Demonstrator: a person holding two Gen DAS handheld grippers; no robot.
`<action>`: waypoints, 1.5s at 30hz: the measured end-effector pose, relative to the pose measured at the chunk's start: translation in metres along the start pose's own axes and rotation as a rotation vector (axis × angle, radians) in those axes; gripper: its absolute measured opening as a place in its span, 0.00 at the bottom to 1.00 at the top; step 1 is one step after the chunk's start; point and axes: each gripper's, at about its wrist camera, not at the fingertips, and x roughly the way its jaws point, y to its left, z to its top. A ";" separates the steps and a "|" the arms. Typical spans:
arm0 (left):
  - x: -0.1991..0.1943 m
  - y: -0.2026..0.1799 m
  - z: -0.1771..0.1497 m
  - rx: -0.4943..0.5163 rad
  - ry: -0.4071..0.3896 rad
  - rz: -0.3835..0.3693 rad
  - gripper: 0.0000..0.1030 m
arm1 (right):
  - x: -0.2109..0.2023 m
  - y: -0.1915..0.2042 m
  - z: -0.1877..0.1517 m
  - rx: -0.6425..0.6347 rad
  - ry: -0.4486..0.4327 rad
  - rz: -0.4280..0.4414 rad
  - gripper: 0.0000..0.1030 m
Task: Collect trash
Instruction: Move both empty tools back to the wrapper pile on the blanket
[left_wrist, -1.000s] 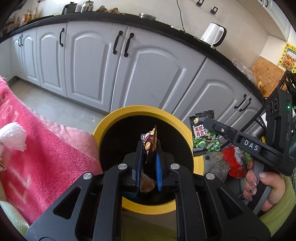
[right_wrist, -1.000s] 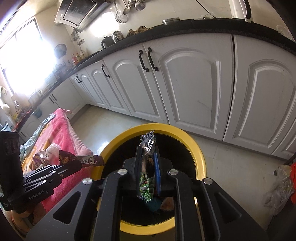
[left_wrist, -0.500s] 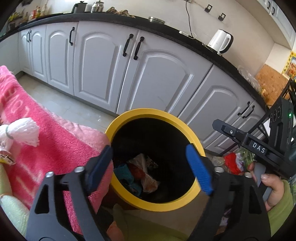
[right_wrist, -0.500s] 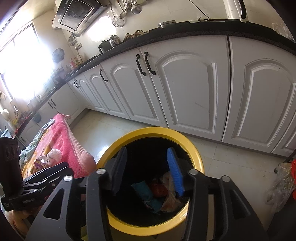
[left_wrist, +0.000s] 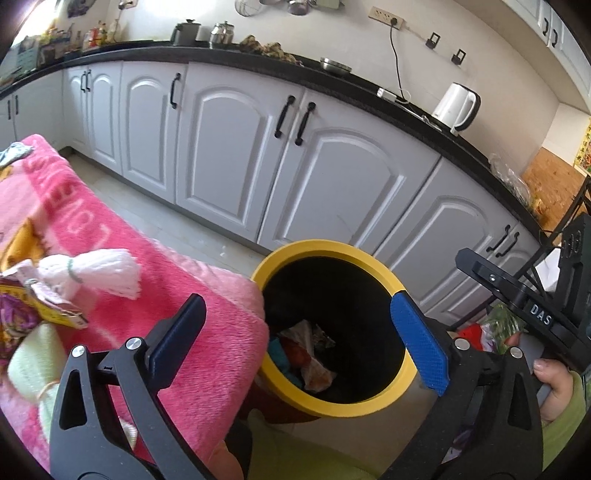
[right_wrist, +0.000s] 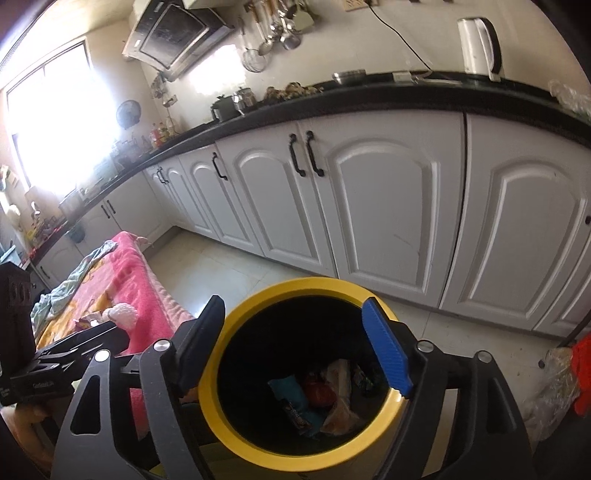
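Kitchen, white cabinets under a black tabletop; white kettle stands on it. Tiled floor in front.

Pink blanket spread to the left of the bin, its edge touching the bin's rim in the left wrist view. A white yarn tassel lies on the blanket, with a snack wrapper beside it.

Yellow-rimmed black bin on the floor, just below both tongs. Trash sits at its bottom: crumpled wrappers, a teal packet, something red.

Left tongs: jaws opening, spread wide, nothing between them, bin mouth seen through the gap.

Right tongs: jaws opening, nothing between them, poised over the bin mouth. A hand in a green sleeve grips its handle at the right edge of the left wrist view.

Plastic bags on the floor to the right, near the cabinets.
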 end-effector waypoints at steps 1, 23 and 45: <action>-0.005 0.002 0.000 -0.005 -0.008 0.004 0.89 | -0.002 0.004 0.001 -0.010 -0.005 0.002 0.74; -0.078 0.060 0.001 -0.106 -0.129 0.086 0.89 | -0.035 0.091 0.002 -0.202 -0.072 0.092 0.80; -0.138 0.148 -0.011 -0.270 -0.219 0.206 0.89 | -0.022 0.180 -0.023 -0.424 -0.025 0.185 0.80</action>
